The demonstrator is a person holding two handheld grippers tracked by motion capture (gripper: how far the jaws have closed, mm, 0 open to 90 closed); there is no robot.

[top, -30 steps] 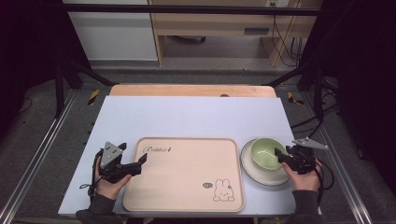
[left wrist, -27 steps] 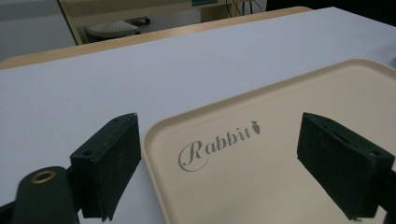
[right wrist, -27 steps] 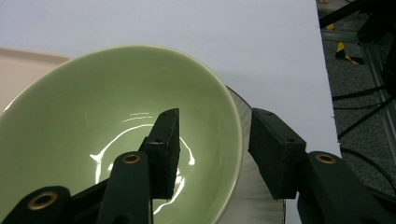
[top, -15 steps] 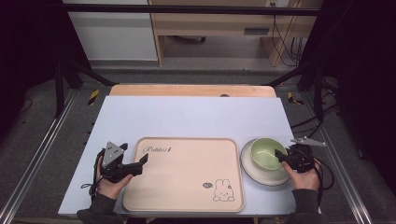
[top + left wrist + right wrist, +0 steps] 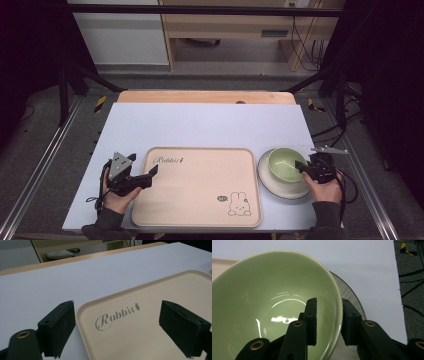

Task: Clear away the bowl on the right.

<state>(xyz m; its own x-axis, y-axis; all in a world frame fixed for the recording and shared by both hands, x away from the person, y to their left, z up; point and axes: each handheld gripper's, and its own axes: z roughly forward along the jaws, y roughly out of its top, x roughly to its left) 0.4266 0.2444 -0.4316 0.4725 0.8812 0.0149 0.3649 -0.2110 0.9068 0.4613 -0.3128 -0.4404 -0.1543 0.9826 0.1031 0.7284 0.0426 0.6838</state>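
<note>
Right gripper (image 5: 328, 322) has just been closing astride the green bowl (image 5: 272, 312) rim — left gripper (image 5: 125, 327) wide over the tray (image 5: 150, 322) corner.

Wooden table (image 5: 205, 96) under a pale blue-white cover (image 5: 200, 125). Grey floor (image 5: 45, 150) with metal rails (image 5: 40, 175) either side. Beyond, white cabinet (image 5: 120, 35), wooden shelf unit (image 5: 225, 25), hanging black cables (image 5: 305, 45). Dim, dark edges.

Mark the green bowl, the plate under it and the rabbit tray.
green bowl (image 5: 286, 162), high view, inner floor.
plate (image 5: 280, 189), high view, bare near rim.
rabbit tray (image 5: 200, 185), high view, bare middle of its floor.
</note>
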